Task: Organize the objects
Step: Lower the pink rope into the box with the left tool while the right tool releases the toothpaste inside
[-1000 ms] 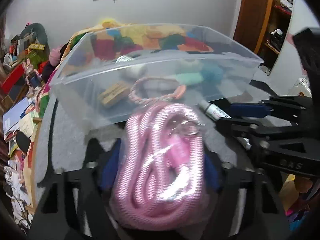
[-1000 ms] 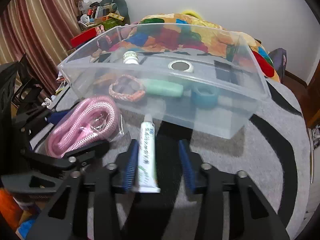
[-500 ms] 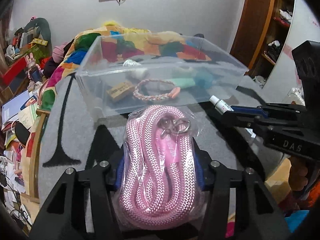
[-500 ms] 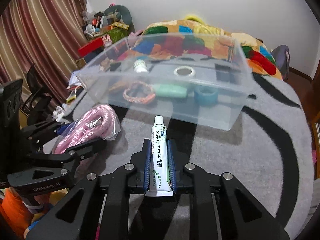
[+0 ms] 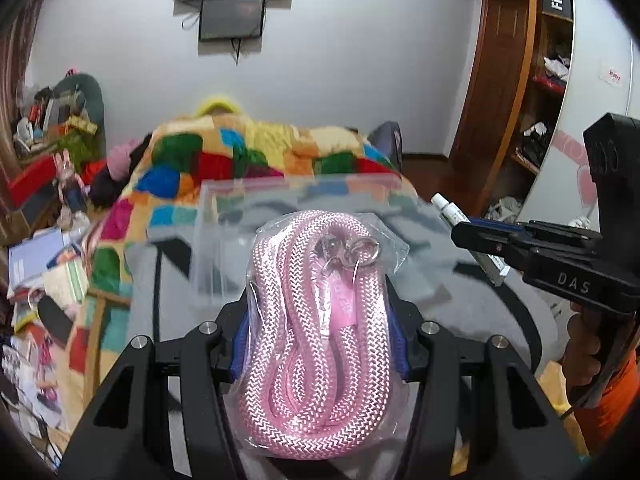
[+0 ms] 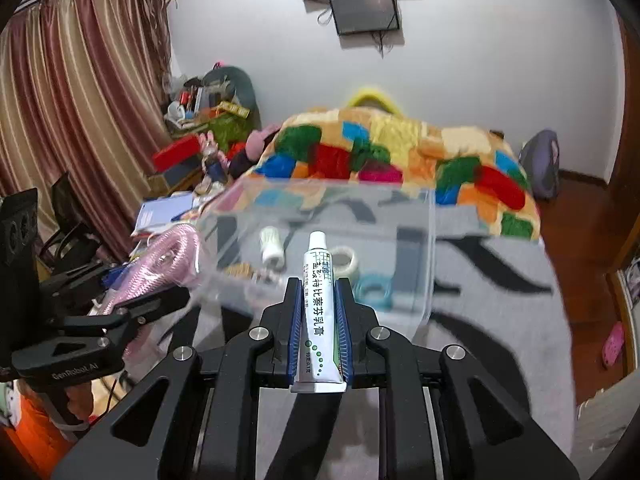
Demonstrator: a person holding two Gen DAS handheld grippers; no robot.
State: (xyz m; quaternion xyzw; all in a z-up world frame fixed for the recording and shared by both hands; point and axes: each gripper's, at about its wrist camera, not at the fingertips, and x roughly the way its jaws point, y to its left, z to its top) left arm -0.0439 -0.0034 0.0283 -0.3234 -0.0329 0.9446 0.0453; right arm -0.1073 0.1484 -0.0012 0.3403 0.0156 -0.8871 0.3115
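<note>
Between the blue pads of the left tool (image 5: 318, 344), a bagged coil of pink rope (image 5: 316, 332) sits clamped, its metal clasp (image 5: 348, 250) at the far end of the clear wrapping. Alongside, the right tool (image 6: 318, 328) is closed on a white ointment tube (image 6: 319, 312), held lengthwise with the cap pointing forward and the crimped end nearest the camera. Both items are held above the grey-and-black patterned tabletop (image 6: 500, 304). Just beyond stands a clear plastic bin (image 6: 408, 240), blurred; it contains a small white bottle (image 6: 272, 246), a roll of white tape (image 6: 344, 260) and a teal roll (image 6: 374, 288). Farther off lie a patchwork blanket (image 6: 400, 152) and striped curtains (image 6: 72, 100).
</note>
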